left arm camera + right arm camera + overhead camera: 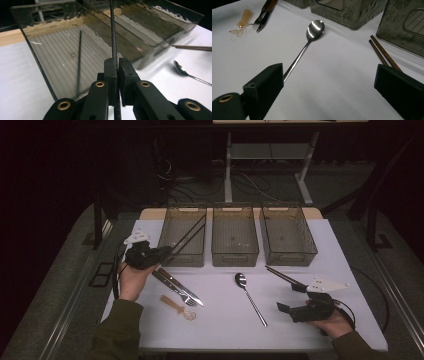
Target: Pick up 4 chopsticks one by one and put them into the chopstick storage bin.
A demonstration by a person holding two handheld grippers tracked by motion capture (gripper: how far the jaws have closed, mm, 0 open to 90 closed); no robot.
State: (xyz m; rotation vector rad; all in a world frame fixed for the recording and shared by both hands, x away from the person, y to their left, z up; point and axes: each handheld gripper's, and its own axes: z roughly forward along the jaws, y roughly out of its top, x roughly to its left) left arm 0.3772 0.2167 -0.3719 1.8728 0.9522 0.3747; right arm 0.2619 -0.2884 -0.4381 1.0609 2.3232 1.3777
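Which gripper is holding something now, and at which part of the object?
The left gripper is shut on a thin black chopstick, pinched near its lower end, the rest reaching over the left bin. The right gripper is open and holds nothing.

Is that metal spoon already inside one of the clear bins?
No, the metal spoon lies on the white table, in front of the middle bin.

White table (225, 320): bins (235, 240), cutlery (250, 297)

Thin black chopstick (113, 35), straight and finely textured, clamped between the jaws of the left hand-held gripper (117, 65), slanting up over the near wall of the left smoky bin (183, 255).
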